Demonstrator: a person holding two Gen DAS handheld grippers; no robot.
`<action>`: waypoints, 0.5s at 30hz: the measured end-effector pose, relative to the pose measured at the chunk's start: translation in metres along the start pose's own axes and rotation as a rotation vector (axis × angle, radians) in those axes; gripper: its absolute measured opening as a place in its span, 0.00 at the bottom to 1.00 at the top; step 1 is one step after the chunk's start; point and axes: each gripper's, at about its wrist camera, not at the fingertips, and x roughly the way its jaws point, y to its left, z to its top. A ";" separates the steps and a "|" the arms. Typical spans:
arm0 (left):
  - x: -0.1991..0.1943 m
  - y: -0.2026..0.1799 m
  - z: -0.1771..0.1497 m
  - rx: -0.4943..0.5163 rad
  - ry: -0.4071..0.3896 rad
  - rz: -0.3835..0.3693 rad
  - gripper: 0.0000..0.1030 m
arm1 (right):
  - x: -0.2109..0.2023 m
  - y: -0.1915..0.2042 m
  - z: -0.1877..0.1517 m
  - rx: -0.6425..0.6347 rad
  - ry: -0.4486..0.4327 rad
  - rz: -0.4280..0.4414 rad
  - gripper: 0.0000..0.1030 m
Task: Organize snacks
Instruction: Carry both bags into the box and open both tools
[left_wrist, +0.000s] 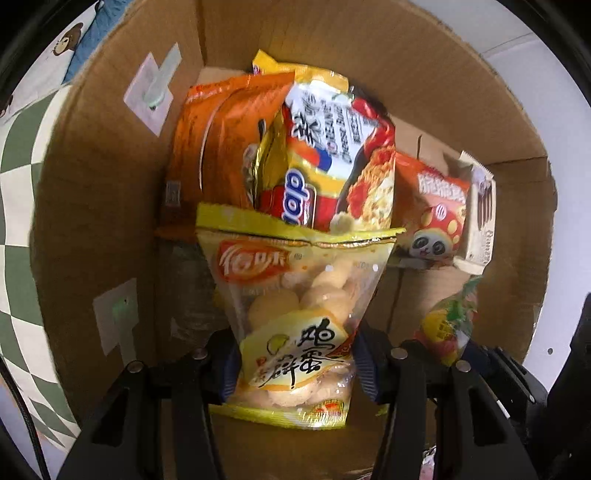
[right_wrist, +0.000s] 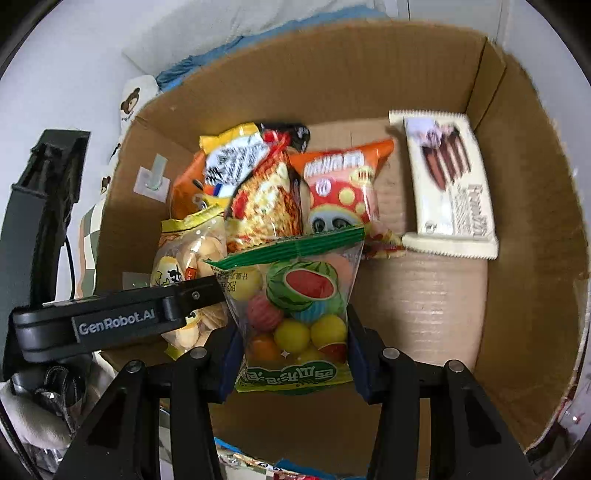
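Both grippers point down into an open cardboard box (right_wrist: 517, 295). My left gripper (left_wrist: 297, 369) is shut on a yellow bag of round egg cookies (left_wrist: 295, 295), which hangs over the box floor in front of the standing packets. One black finger (right_wrist: 192, 295) of the left gripper and the cookie bag (right_wrist: 192, 254) show at the left of the right wrist view. My right gripper (right_wrist: 295, 354) is shut on a clear green-topped bag of fruit-shaped candies (right_wrist: 295, 302). That candy bag (left_wrist: 447, 325) also shows at the lower right of the left wrist view.
Several snacks stand at the box's far left: orange packets (left_wrist: 221, 147), a noodle pack (right_wrist: 266, 199), a red panda bag (right_wrist: 340, 192). A white chocolate-biscuit pack (right_wrist: 450, 184) leans at the far right. Bare box floor (right_wrist: 424, 306) lies on the right. Checkered cloth (left_wrist: 18, 184) lies outside.
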 end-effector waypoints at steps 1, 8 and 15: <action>0.001 0.000 0.000 0.003 0.001 0.007 0.51 | 0.007 -0.001 0.002 0.006 0.026 0.000 0.51; 0.004 -0.005 -0.003 0.029 -0.021 0.064 0.88 | 0.010 0.001 0.003 -0.018 0.050 -0.037 0.91; -0.007 -0.017 -0.004 0.053 -0.052 0.085 0.90 | 0.002 0.001 0.004 -0.036 0.029 -0.091 0.91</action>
